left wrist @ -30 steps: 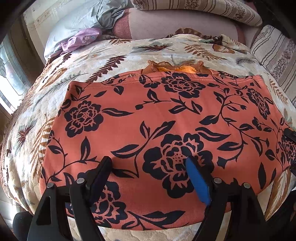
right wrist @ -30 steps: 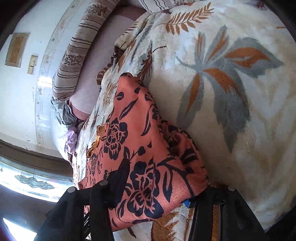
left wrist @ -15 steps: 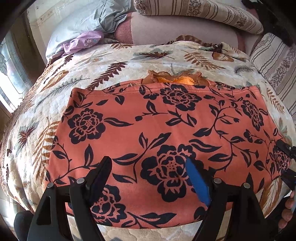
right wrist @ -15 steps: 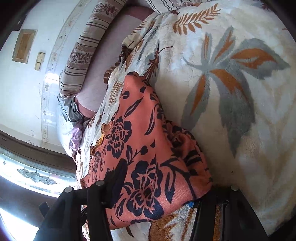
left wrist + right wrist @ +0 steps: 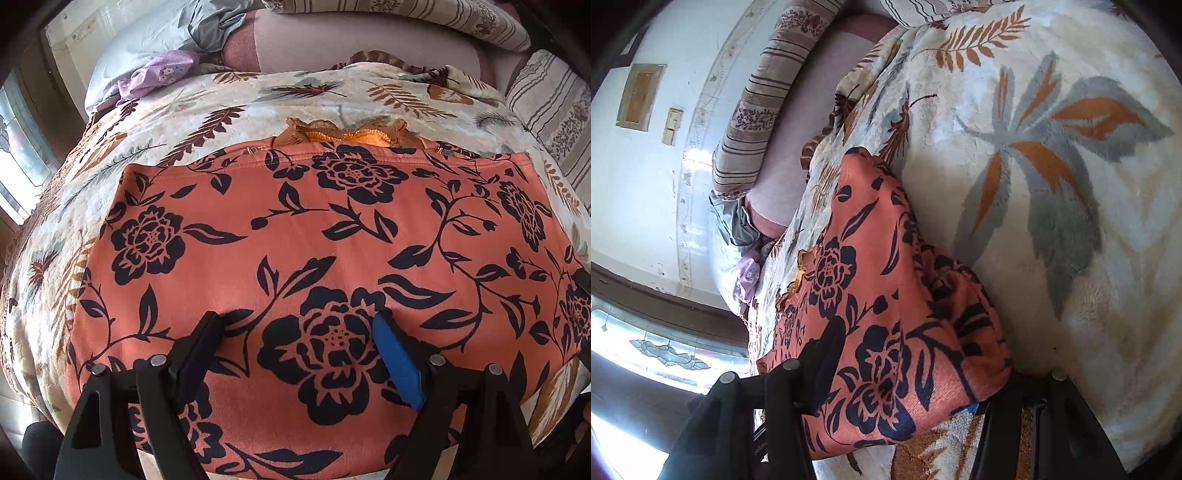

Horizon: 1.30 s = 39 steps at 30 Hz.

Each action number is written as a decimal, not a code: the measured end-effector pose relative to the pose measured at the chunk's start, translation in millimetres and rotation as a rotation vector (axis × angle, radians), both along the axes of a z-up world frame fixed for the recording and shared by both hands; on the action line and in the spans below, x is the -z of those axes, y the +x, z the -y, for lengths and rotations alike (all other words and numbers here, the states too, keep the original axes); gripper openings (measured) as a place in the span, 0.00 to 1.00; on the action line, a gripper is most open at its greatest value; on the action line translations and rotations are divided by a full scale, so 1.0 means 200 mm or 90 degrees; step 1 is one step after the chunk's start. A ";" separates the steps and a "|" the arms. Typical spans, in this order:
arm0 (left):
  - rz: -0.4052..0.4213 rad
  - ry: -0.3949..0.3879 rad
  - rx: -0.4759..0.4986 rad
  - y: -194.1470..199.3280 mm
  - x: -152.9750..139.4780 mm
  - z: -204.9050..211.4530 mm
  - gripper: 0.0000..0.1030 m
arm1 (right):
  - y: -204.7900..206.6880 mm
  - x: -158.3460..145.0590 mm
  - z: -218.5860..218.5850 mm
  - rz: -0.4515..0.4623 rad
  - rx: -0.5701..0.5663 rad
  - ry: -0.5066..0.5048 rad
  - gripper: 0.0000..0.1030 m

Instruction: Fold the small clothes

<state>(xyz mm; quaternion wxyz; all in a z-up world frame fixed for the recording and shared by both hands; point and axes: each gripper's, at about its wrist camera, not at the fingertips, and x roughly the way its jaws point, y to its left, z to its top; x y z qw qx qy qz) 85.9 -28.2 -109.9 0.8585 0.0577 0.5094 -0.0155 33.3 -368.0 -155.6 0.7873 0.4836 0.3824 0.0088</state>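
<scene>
**Orange floral garment spread on the bed, one corner between my right gripper's fingers**

I look down along my left gripper (image 5: 299, 325) at an orange garment (image 5: 295, 236) printed with black flowers. It lies flat on a cream blanket (image 5: 229, 110) patterned with brown and grey leaves. My left gripper hangs above the near part of the cloth with its two fingers spread wide and nothing between them, so it is released. One finger is black; the other carries a blue pad (image 5: 397, 363). A large black flower sits directly ahead, between the two fingers.

Beyond the far hem of the garment, a bit of ruffled amber cloth (image 5: 343, 133) pokes out from underneath. Farther ahead are a lilac cloth (image 5: 159, 72) and striped cushions (image 5: 399, 14).

From my right gripper (image 5: 908, 369), the same garment (image 5: 871, 251) runs away ahead and to the left. Its near corner is bunched up and sits between my two fingers. The left finger (image 5: 823, 358) lies against the top of the cloth; the other finger is hidden under the bunched corner. I cannot tell whether the fingers actually pinch the fabric or only straddle it. To the right of this gripper, the blanket (image 5: 1071, 258) lies bare.
</scene>
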 end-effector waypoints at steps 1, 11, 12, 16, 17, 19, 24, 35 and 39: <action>-0.001 -0.001 0.000 0.00 0.00 0.00 0.82 | 0.00 0.00 0.00 0.000 0.000 0.000 0.56; 0.016 -0.015 0.020 -0.02 -0.02 0.04 0.82 | 0.00 0.00 0.00 0.000 0.002 0.000 0.53; 0.002 -0.001 0.027 -0.01 0.03 0.05 0.83 | 0.00 -0.01 0.00 -0.006 0.001 -0.012 0.51; 0.015 -0.005 0.031 -0.01 0.02 0.04 0.85 | -0.03 -0.05 0.02 -0.046 0.012 -0.058 0.36; 0.016 -0.008 0.036 -0.01 0.03 0.04 0.85 | -0.06 -0.06 0.04 -0.056 0.029 -0.069 0.36; 0.024 -0.008 0.046 -0.01 0.03 0.03 0.86 | -0.10 -0.08 0.11 -0.076 0.052 -0.068 0.47; 0.035 -0.013 0.044 -0.02 0.03 0.04 0.86 | -0.04 -0.29 0.24 -0.033 0.069 -0.135 0.82; 0.036 -0.022 0.052 0.00 0.04 0.01 0.91 | 0.95 -0.02 0.20 -0.131 -0.136 -0.174 0.19; 0.032 -0.025 0.049 0.01 0.04 0.01 0.92 | 0.89 -0.12 0.22 -0.110 -0.057 -0.211 0.45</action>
